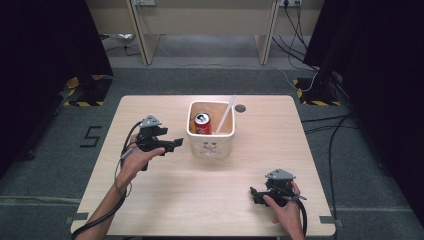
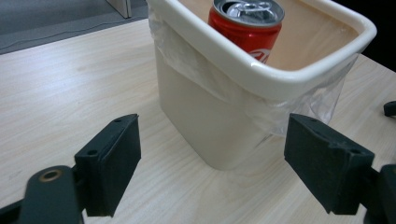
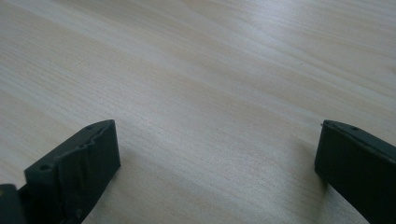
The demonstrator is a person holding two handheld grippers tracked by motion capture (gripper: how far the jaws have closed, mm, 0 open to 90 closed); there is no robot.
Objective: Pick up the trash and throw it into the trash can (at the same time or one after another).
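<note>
A cream square bin (image 1: pixel 210 144) with a clear plastic liner stands at the middle of the wooden table (image 1: pixel 150 200). Inside it are a red soda can (image 1: pixel 202 123) and a white straw (image 1: pixel 226 114) leaning against the right wall. My left gripper (image 1: pixel 176 143) hovers just left of the bin, open, its jaws aimed at the bin's near corner (image 2: pixel 224 140); the can (image 2: pixel 246 28) shows above the rim. My right gripper (image 1: pixel 254 195) rests low near the table's front right, open, with bare wood (image 3: pixel 210 116) between its jaws.
A small round hole (image 1: pixel 240 108) sits in the tabletop behind the bin. Cables (image 1: pixel 330 130) run across the grey floor at the right. Black curtains flank both sides, and a desk frame (image 1: pixel 200 30) stands beyond the table.
</note>
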